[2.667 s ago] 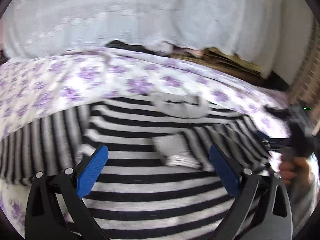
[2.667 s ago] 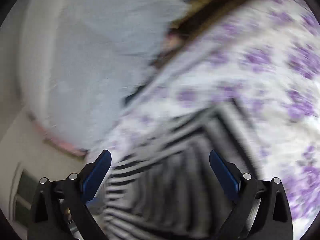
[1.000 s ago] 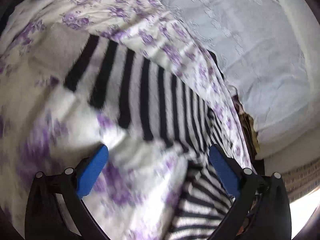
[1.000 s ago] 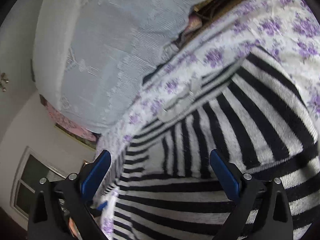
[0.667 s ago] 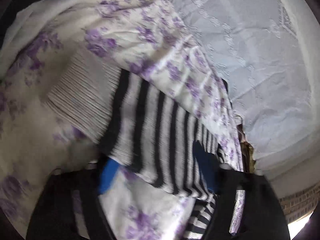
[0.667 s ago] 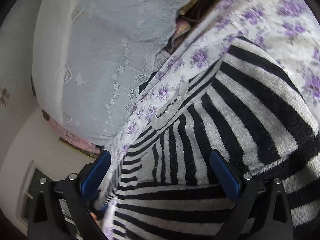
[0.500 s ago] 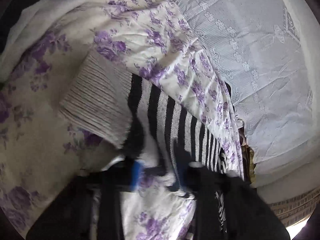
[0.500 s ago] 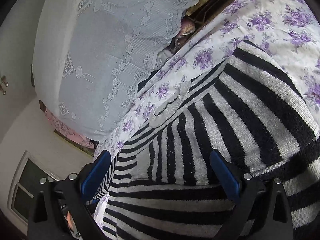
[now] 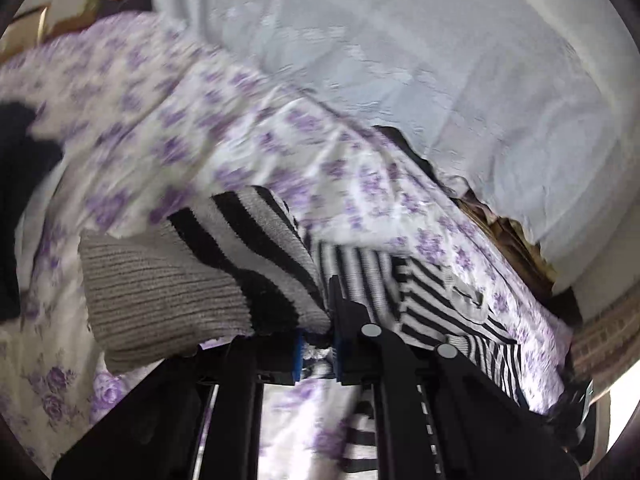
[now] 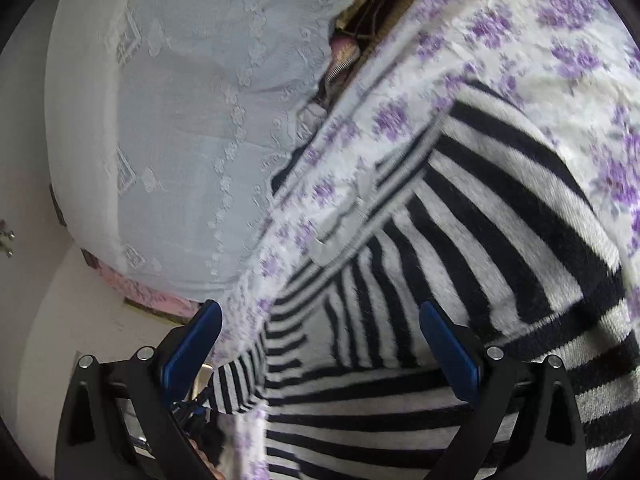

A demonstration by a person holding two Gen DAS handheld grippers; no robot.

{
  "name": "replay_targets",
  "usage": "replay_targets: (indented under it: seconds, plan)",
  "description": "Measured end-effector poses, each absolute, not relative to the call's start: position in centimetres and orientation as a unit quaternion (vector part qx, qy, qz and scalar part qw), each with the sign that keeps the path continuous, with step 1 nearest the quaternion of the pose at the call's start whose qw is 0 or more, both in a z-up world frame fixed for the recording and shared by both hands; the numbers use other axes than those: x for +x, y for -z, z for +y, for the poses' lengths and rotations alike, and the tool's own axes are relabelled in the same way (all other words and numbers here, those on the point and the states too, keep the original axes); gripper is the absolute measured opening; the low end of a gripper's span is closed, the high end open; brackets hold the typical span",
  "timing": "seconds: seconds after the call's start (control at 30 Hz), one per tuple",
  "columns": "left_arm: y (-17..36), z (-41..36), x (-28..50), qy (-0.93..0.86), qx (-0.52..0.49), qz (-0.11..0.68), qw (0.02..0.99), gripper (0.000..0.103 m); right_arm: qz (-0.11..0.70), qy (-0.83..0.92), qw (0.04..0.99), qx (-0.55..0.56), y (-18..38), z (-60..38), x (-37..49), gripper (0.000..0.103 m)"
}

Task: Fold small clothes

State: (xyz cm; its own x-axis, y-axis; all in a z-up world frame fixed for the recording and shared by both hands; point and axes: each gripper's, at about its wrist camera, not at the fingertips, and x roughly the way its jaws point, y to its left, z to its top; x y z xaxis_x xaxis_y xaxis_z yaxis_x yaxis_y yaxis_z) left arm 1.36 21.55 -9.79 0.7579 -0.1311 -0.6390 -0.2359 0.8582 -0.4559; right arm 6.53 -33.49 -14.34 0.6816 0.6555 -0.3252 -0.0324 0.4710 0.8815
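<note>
Up close, fuzzy striped sweater point(image 9: 256, 256), ribbed cuff point(image 9: 160, 300)

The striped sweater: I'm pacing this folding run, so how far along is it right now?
Early. Done: the striped sweater lies spread on the floral sheet. In hand: the left gripper is shut on a sleeve near its ribbed grey cuff, lifted off the sheet. The right gripper hangs open over the body, holding nothing. Left: laying that sleeve across, the other sleeve, then folding the body.

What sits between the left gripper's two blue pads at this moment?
In the left wrist view, the left gripper is shut on the edge of the black-and-white striped knit sweater, near its grey ribbed cuff.
</note>
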Motion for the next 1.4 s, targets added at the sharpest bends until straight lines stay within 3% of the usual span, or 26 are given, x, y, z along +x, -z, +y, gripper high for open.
replay_targets:
  seconds: [0.17, 0.43, 0.8, 0.87, 0.93, 1.07, 1.13, 1.4]
  plan:
    - [7.2, 17.2, 3.0, -0.016, -0.212, 0.350, 0.912, 0.009, 0.307, -0.249, 0.794, 0.462, 11.7, -33.5, 7.0, 0.099]
    - [5.1, 8.3, 5.4, 0.025, -0.141, 0.357, 0.923, 0.009, 0.298, -0.226, 0.785, 0.493, 12.2, -35.9, 7.1, 0.100]
    - [8.6, -6.3, 8.2, 0.097, -0.051, 0.394, 0.913, 0.010, 0.277, -0.207, 0.779, 0.524, 12.4, -38.7, 7.0, 0.100]
    - [11.3, -10.5, 8.6, 0.104, 0.000, 0.421, 0.901, 0.019, 0.277, -0.204, 0.778, 0.526, 12.6, -39.0, 7.1, 0.100]
    - [14.4, -13.4, 8.9, 0.100, 0.048, 0.453, 0.885, 0.068, 0.278, -0.201, 0.778, 0.526, 12.7, -39.1, 7.1, 0.100]
    - [16.8, -16.5, 7.3, 0.088, 0.142, 0.439, 0.883, 0.077, 0.280, -0.203, 0.780, 0.521, 12.7, -39.2, 7.2, 0.100]
    - [16.0, -16.1, 6.4, 0.089, 0.154, 0.424, 0.888, 0.095, 0.280, -0.202, 0.783, 0.517, 12.7, -39.2, 7.2, 0.100]
    - [11.5, -6.0, 3.4, 0.086, 0.080, 0.390, 0.914, 0.098, 0.307, -0.237, 0.772, 0.503, 13.2, -37.0, 7.7, 0.099]
